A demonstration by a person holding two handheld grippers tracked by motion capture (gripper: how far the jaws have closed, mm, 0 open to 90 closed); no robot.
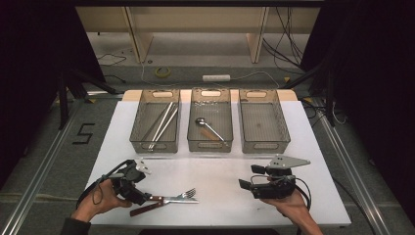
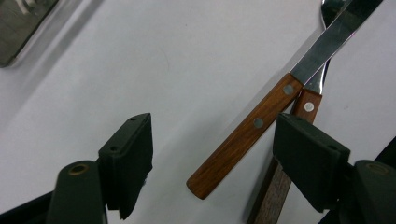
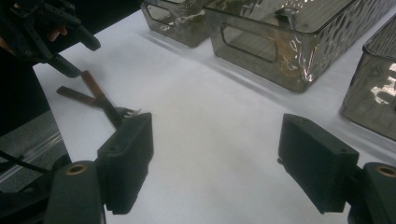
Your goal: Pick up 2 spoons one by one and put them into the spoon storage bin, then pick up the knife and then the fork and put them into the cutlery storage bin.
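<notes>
Near the front left edge of the white bench [image 1: 220, 171], a wooden-handled table knife [image 2: 254, 125] lies crossed over a wooden-handled steel fork [image 1: 183, 196], the two touching where blade meets neck. The left gripper [image 2: 212, 156] is lowered over their handles with its jaws apart, the knife handle between them and nothing pressed yet; one jaw partly covers the fork's handle, so a clean grip on the knife alone looks likely to need care (the crossing is the awkward part). The right gripper [image 1: 247, 185] rests in the hand at the front right, jaws apart and empty, apparently kept out of the way. Three clear plastic bins stand in a row at the back: the left bin [image 1: 137, 120] holds long metal chopsticks [image 1: 164, 122], the middle bin [image 1: 193, 122] a wooden-handled spoon [image 1: 208, 128], which suggests sorting by kind.
</notes>
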